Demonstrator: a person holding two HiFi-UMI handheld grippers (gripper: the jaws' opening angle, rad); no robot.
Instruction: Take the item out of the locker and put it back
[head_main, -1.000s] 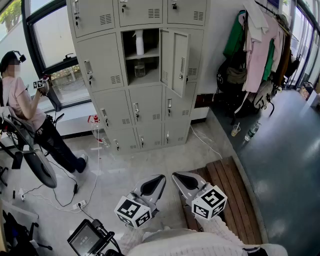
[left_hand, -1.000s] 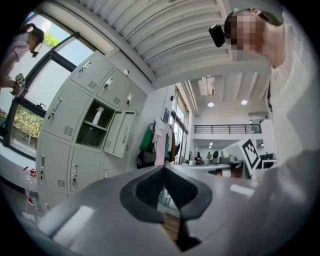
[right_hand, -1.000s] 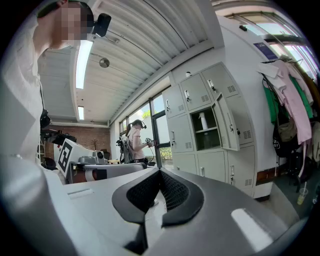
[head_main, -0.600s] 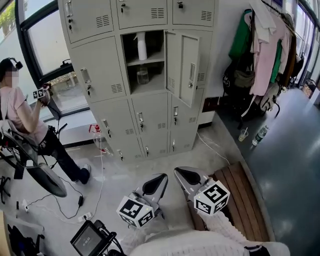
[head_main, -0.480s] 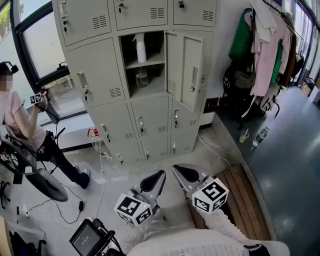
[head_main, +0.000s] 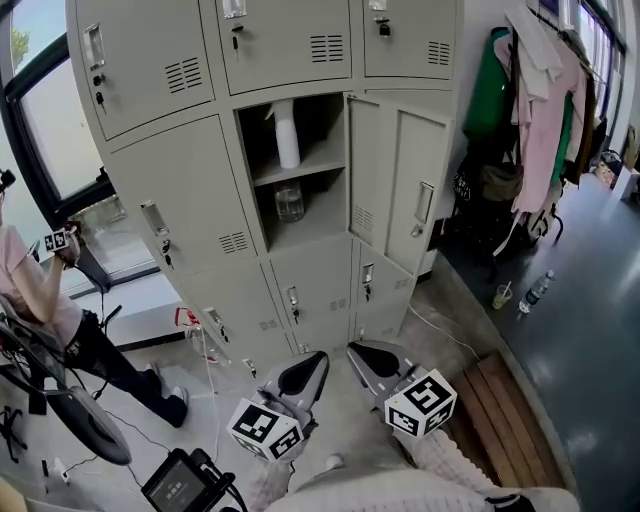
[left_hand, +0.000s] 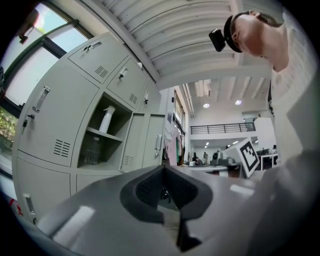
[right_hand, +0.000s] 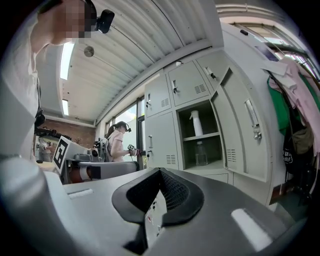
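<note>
In front of the locker bank (head_main: 190, 150), the reach-in step is judged not yet begun: one compartment (head_main: 325, 215) is seen with its door (head_main: 405, 190) swung out to the right, and both of its contents are left in place. A white spray bottle (head_main: 287, 135) is stood upright on the upper shelf, and a clear bottle (head_main: 289, 203) is stood on the lower floor of the same compartment, directly beneath it. Which of the two is meant as the item cannot be told. The left gripper (head_main: 308, 370) and the right gripper (head_main: 372, 360) are held low and side by side, well apart from the opening and pointed up toward it. In each gripper view the jaws are seen pressed together at their tips, with only the hollow between the dark pads left showing. Nothing is held or touched by either one. For the next move, one gripper would need to be raised to shelf height and its jaws spread wide enough for a bottle's body. It would then have to be carried in past the door edge without the neighbouring bottle being knocked.
</note>
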